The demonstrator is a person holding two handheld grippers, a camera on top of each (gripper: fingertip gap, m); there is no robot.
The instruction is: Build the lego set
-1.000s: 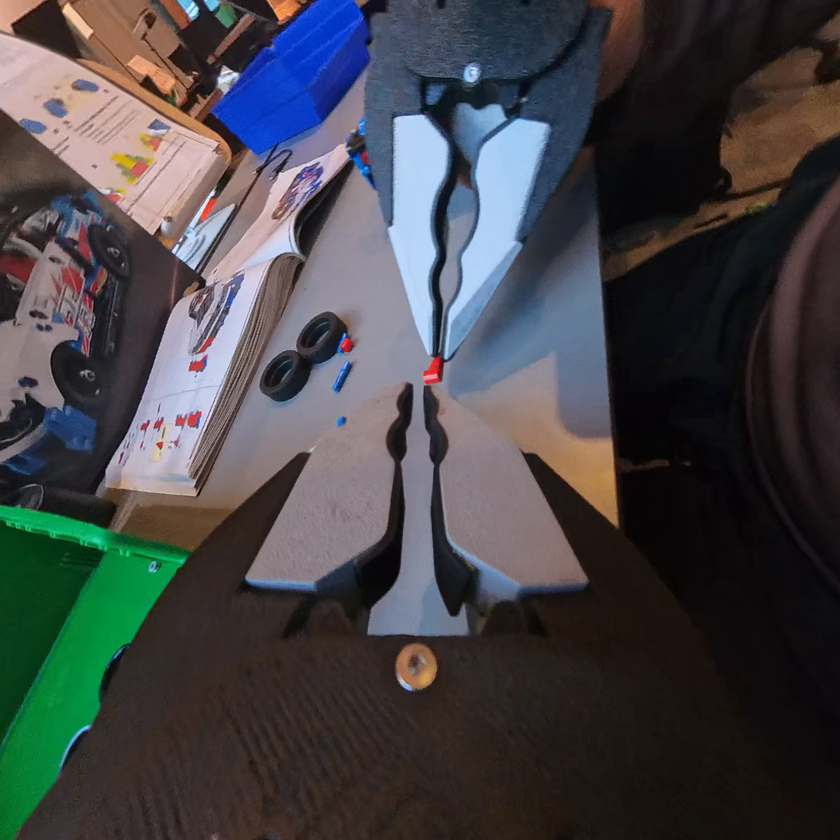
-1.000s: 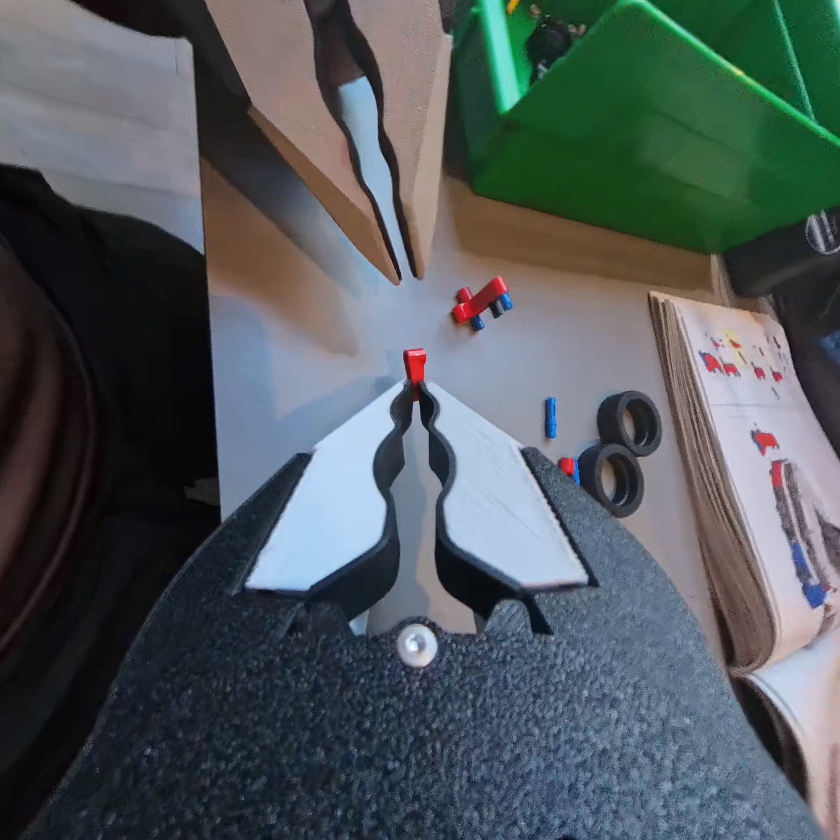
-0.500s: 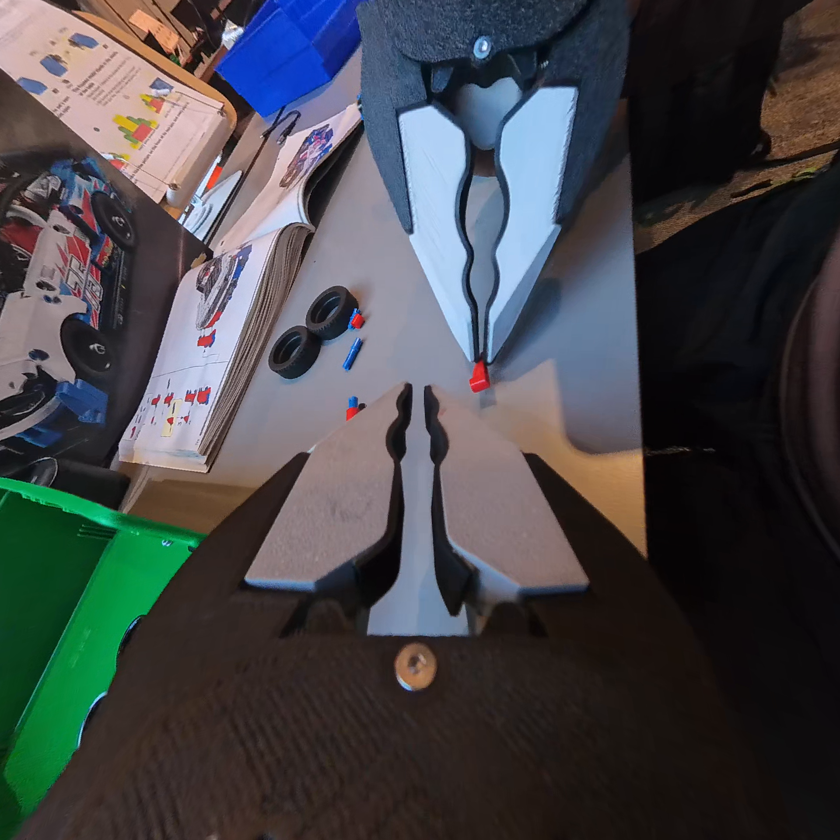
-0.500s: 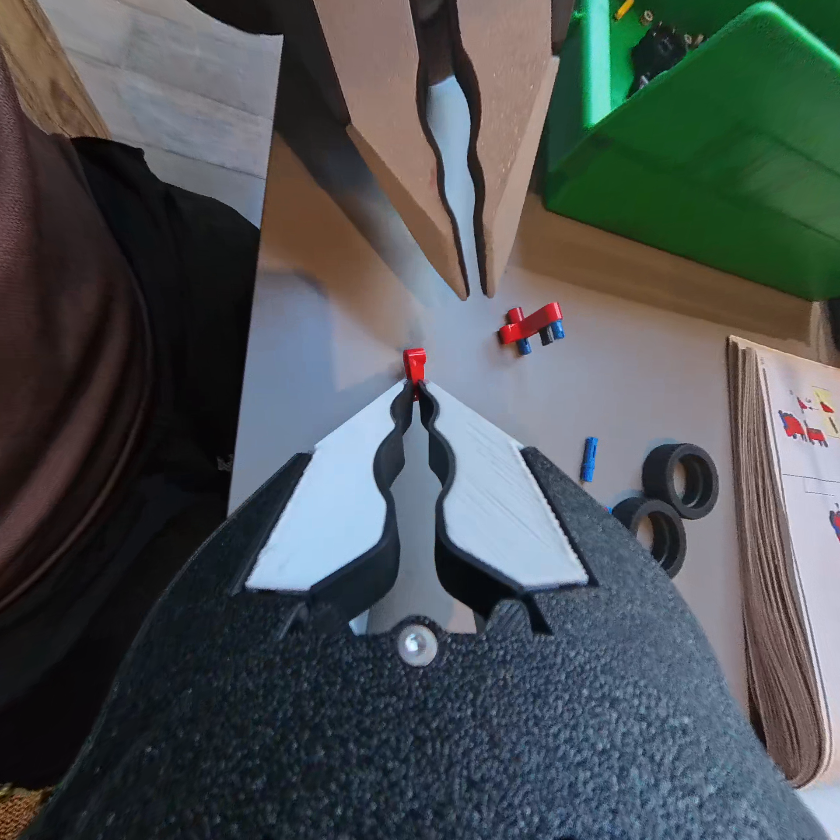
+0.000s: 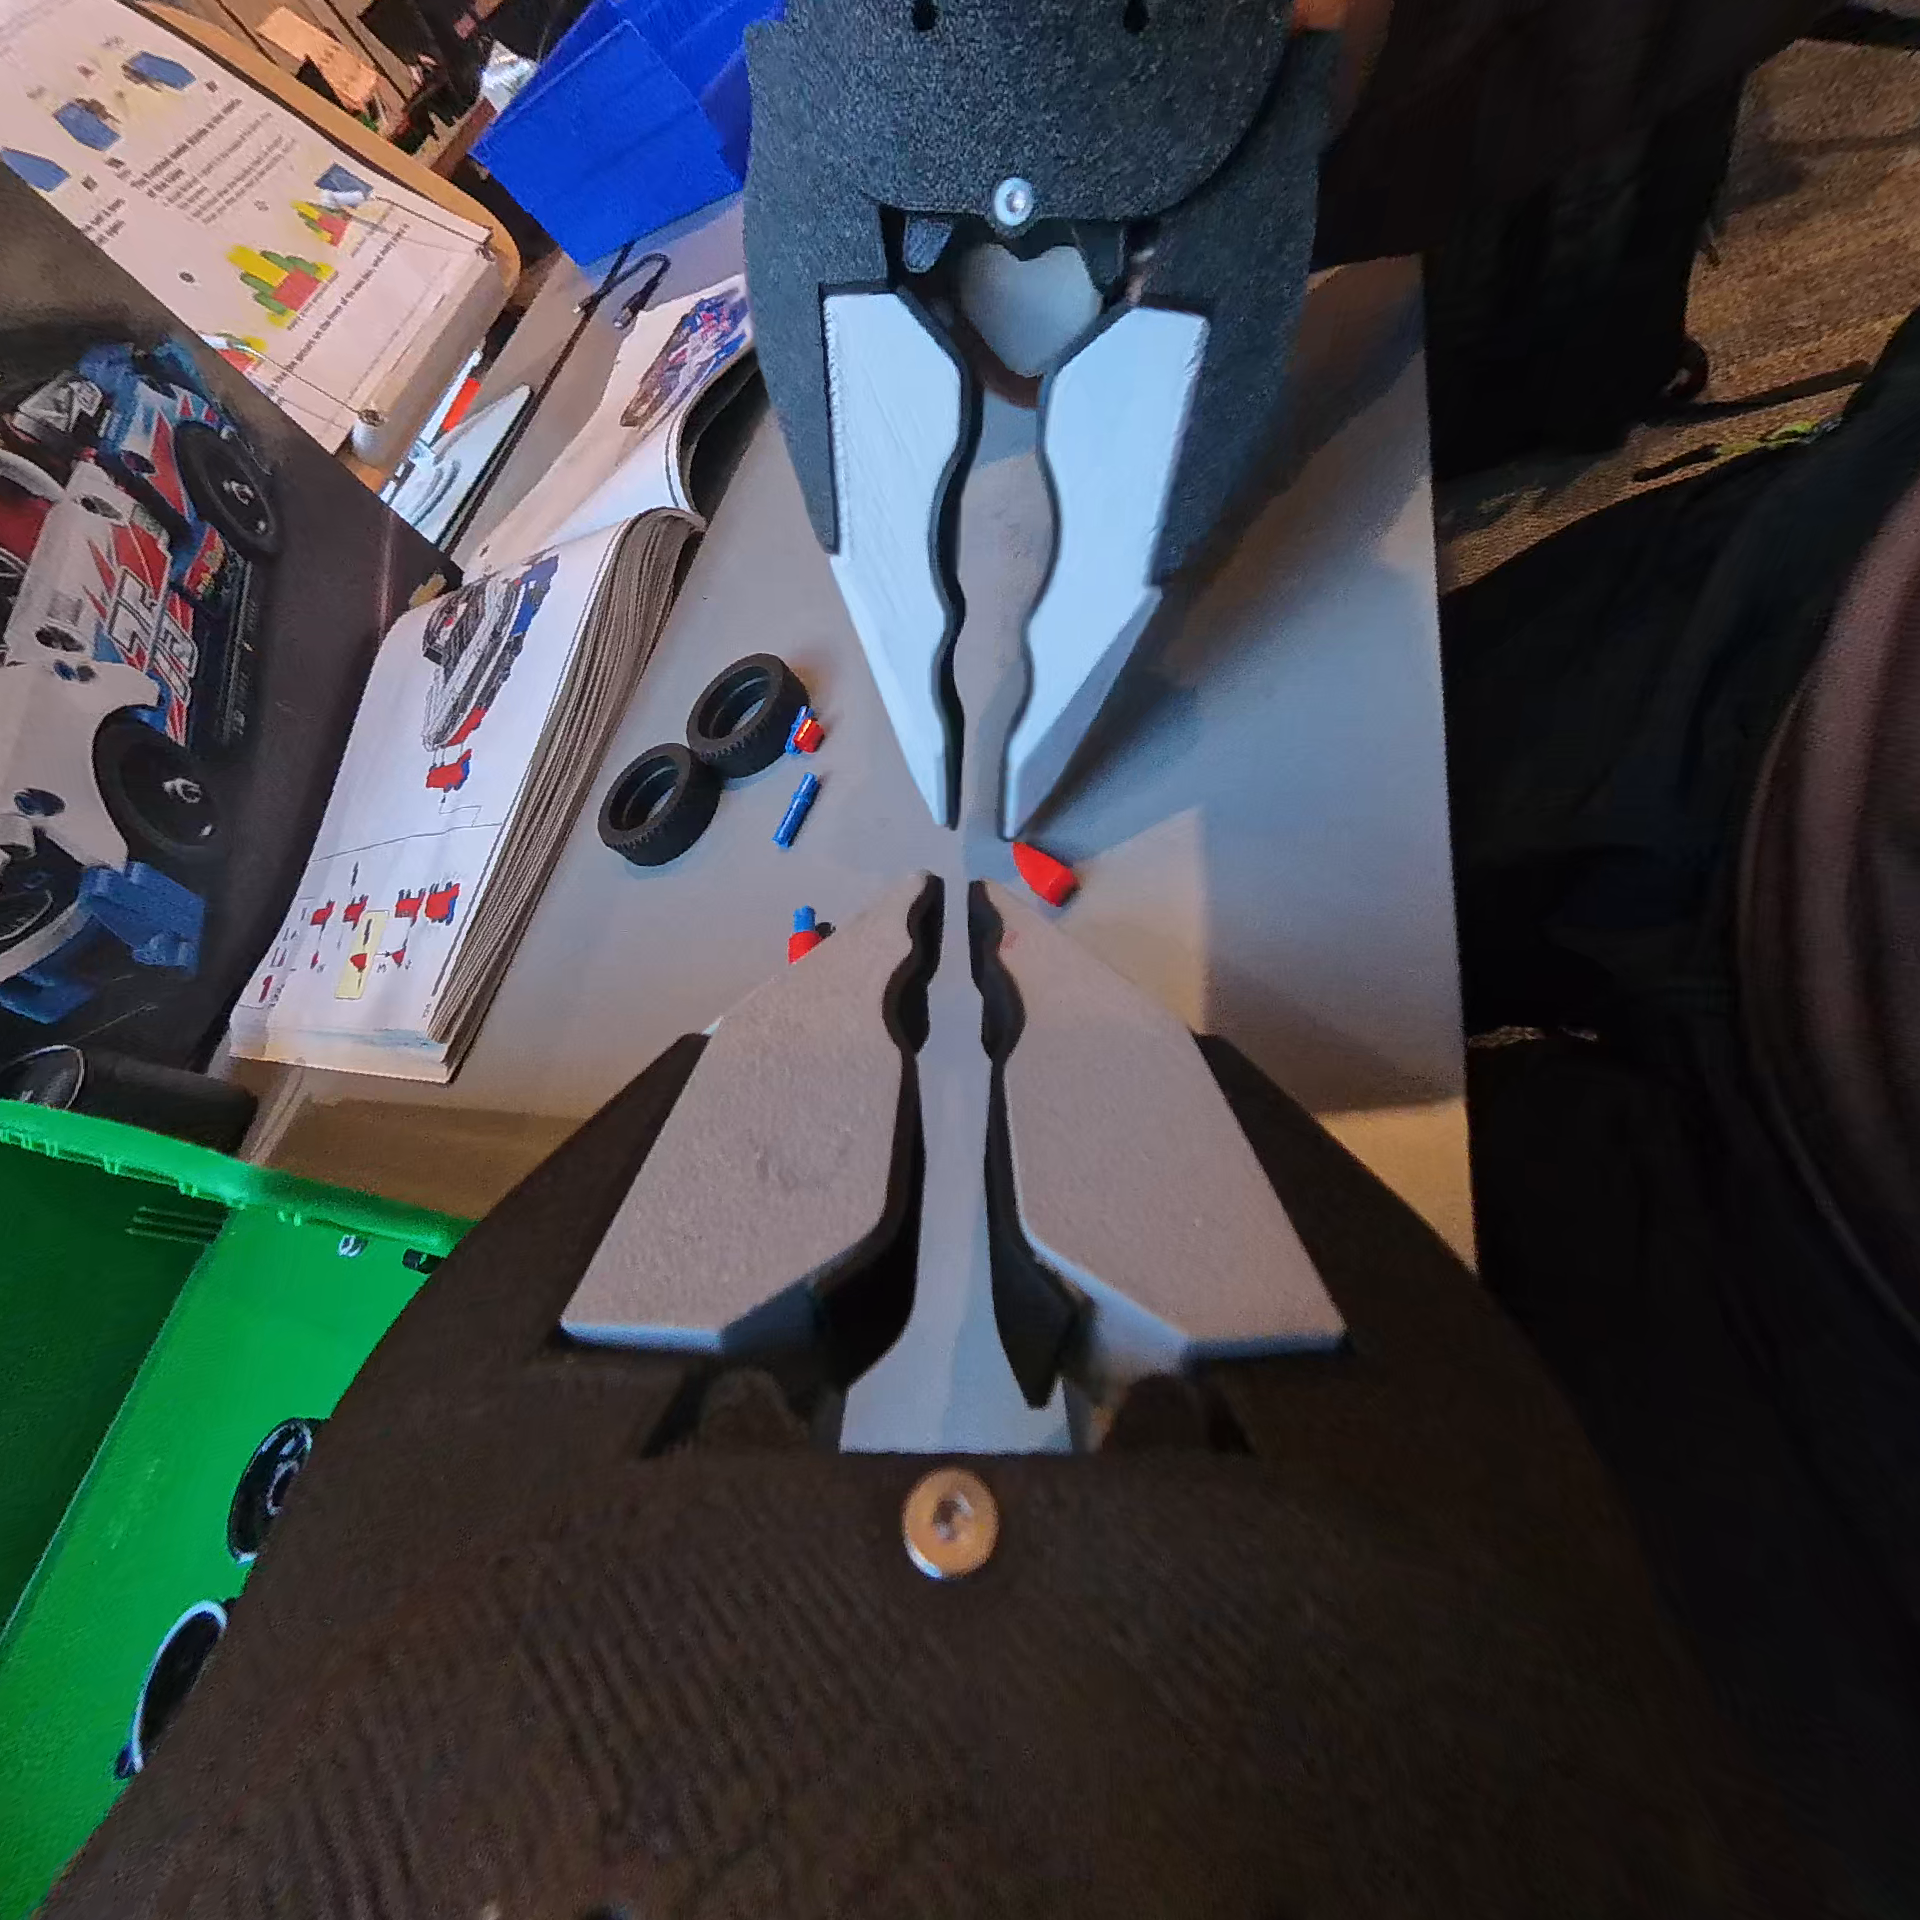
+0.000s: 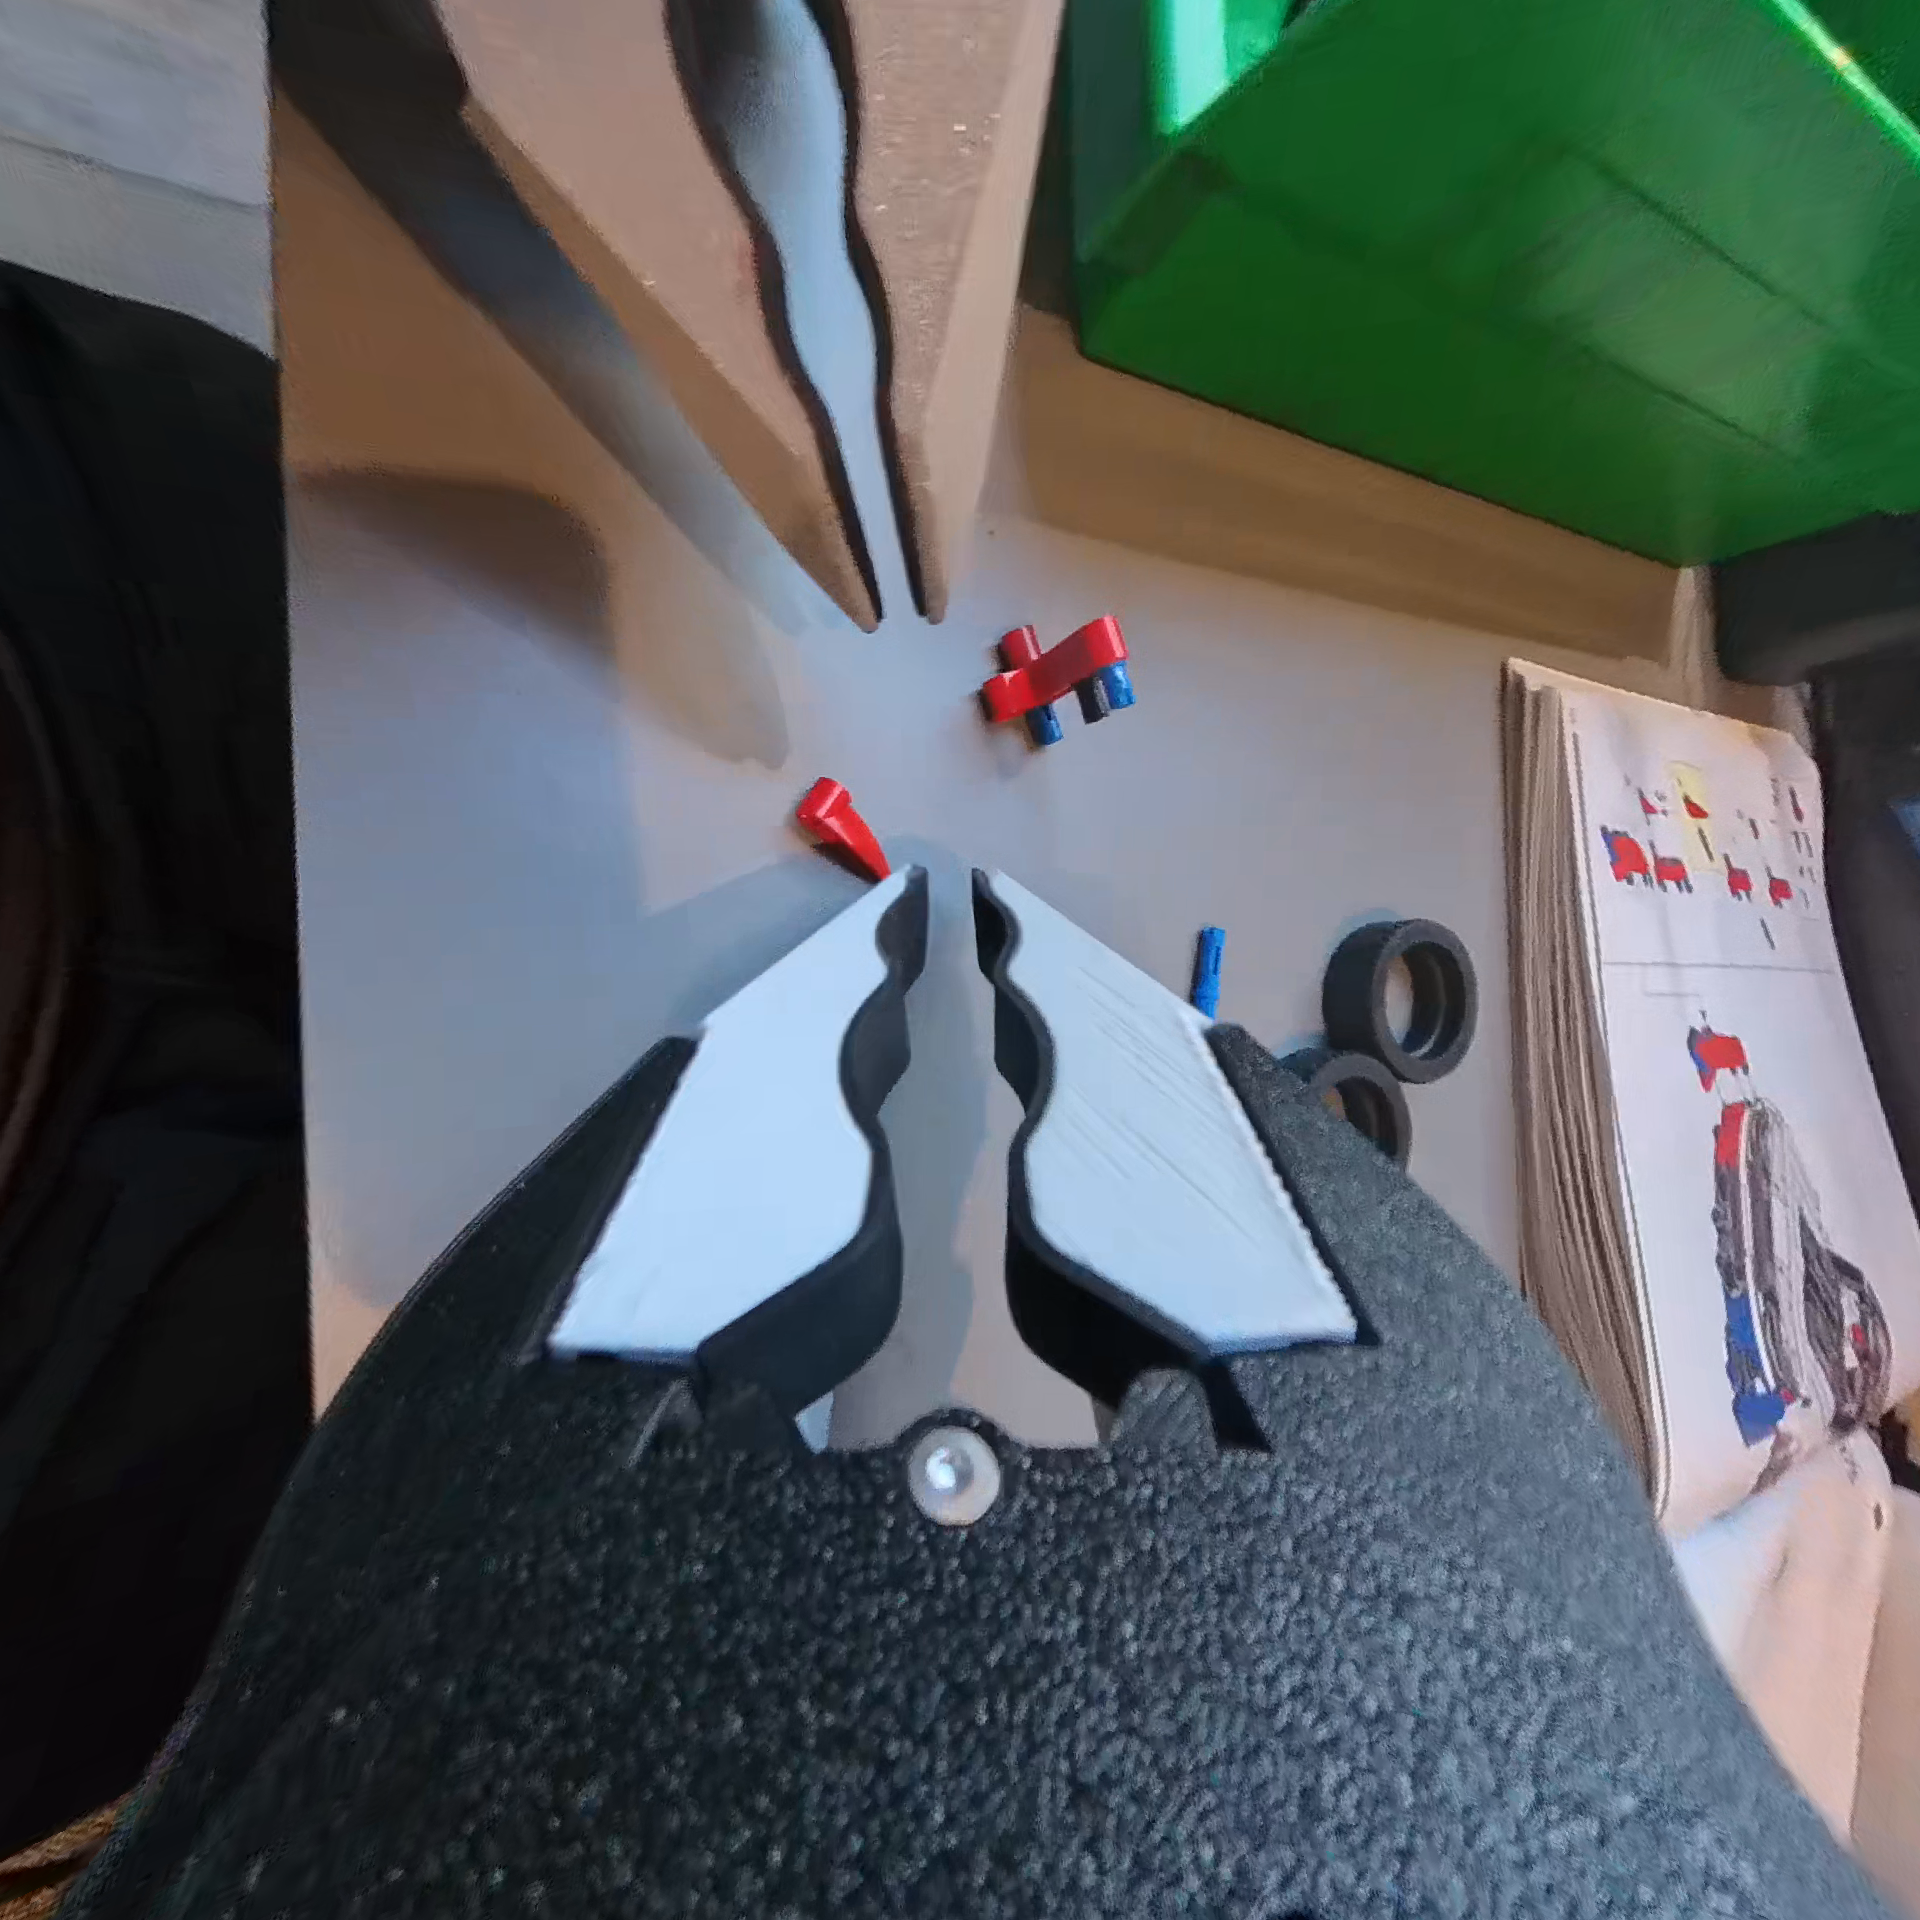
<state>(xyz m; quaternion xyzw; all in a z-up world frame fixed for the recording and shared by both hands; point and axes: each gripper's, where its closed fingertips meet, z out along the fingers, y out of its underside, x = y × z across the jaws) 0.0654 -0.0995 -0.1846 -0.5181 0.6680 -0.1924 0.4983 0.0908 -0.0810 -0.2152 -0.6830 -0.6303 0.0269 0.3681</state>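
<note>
Both claws face each other tip to tip over the grey worktop (image 5: 1247, 727), neither holding anything. Right claw (image 6: 948, 883) has its jaws slightly apart w/ a narrow gap; left claw (image 5: 954, 896) likewise shows a thin gap btwn its tips. Small red peg (image 6: 840, 826) lies flat on the worktop, just beside the right claw's left fingertip, touching or nearly so; can't tell which. In the left wrist view the same peg (image 5: 1042, 871) sits right of both tips. Red-and-blue assembly (image 6: 1058, 681) lies a bit farther off, to the right of the left claw's tips. Loose blue pin (image 6: 1207, 966) and two black tyres (image 6: 1397, 997) rest near the open instruction book (image 6: 1704, 1039) on the right. Green bin (image 6: 1507, 260) stands at the far right, next to the worktop.
</note>
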